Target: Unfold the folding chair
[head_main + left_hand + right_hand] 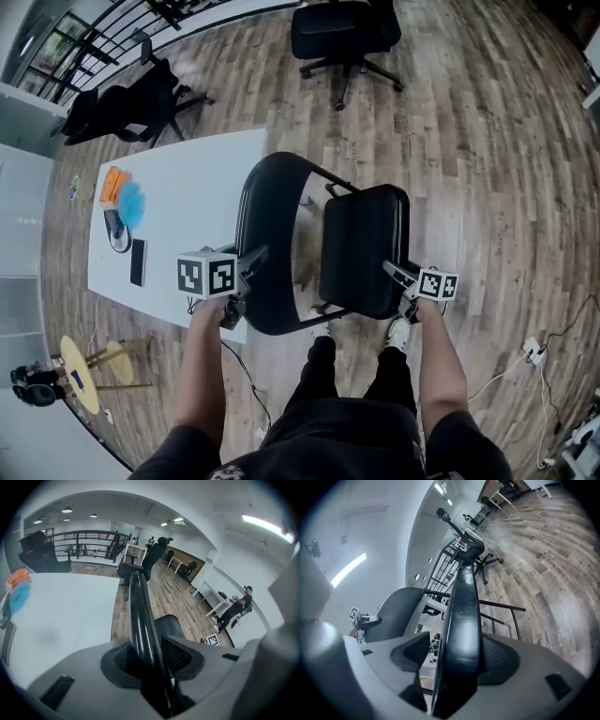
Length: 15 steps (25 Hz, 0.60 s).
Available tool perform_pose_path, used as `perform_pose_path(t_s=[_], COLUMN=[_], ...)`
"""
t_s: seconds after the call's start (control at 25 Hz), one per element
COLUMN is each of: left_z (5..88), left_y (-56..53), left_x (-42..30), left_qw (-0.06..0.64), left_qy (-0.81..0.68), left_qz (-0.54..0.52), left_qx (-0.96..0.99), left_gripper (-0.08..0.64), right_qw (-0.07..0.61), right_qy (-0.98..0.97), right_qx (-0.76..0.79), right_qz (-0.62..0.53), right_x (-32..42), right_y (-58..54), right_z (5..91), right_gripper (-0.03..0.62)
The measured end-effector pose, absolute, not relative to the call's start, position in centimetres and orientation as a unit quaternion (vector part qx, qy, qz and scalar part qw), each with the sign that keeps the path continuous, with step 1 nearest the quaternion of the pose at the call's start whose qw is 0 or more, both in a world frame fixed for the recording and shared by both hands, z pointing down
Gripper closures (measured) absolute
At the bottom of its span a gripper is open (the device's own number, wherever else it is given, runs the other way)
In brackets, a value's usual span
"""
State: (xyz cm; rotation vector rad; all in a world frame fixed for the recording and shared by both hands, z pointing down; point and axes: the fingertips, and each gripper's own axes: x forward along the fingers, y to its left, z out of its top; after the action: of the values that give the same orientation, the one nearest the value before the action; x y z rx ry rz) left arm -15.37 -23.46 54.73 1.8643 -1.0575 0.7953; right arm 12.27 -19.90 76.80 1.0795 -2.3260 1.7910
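The black folding chair stands in front of me, its curved backrest [267, 244] on the left and its padded seat [364, 248] on the right. My left gripper [246, 281] clamps the backrest's near edge. In the left gripper view the backrest's rim [140, 616] runs up between both pads of that gripper [150, 656]. My right gripper [401, 289] grips the seat's near right corner. In the right gripper view the seat's edge [464, 620] fills that gripper [457, 658], and the backrest [398, 611] shows to the left.
A white table [187, 187] touches the chair's left side and carries an orange object [112, 183] and a dark phone [138, 262]. Two office chairs [342, 33] [122, 108] stand further off. A wooden stool [84, 370] is at lower left, a power strip [534, 352] at right. A person [236, 609] stands by a far desk.
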Motion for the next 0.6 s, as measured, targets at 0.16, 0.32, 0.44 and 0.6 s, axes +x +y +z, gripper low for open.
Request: perform_pose_path(t_s=[0.16, 0.32, 0.44, 0.6], left_z=[56.7, 58.3, 59.6, 61.1], left_y=[-22.9, -22.5, -22.3, -21.9], left_x=[-12.6, -9.5, -7.7, -6.0], left_qw=[0.424, 0.418, 0.415, 0.414], left_qy=[-0.429, -0.436, -0.441, -0.446], left_qz=[0.33, 0.351, 0.358, 0.37], left_qx=[0.726, 0.716, 0.71, 0.702], left_gripper=[0.426, 0.43, 0.431, 0.431], right_qw=[0.003, 0.003, -0.001, -0.002], right_qy=[-0.735, -0.716, -0.704, -0.699], right_qx=[0.338, 0.35, 0.357, 0.355], right_qz=[0.588, 0.604, 0.614, 0.62], right_x=[16.4, 21.2, 24.4, 27.4], right_y=[-19.8, -19.4, -19.3, -19.0], right_z=[79.4, 83.3, 86.1, 89.3], right_gripper=[0.295, 0.295, 0.295, 0.296])
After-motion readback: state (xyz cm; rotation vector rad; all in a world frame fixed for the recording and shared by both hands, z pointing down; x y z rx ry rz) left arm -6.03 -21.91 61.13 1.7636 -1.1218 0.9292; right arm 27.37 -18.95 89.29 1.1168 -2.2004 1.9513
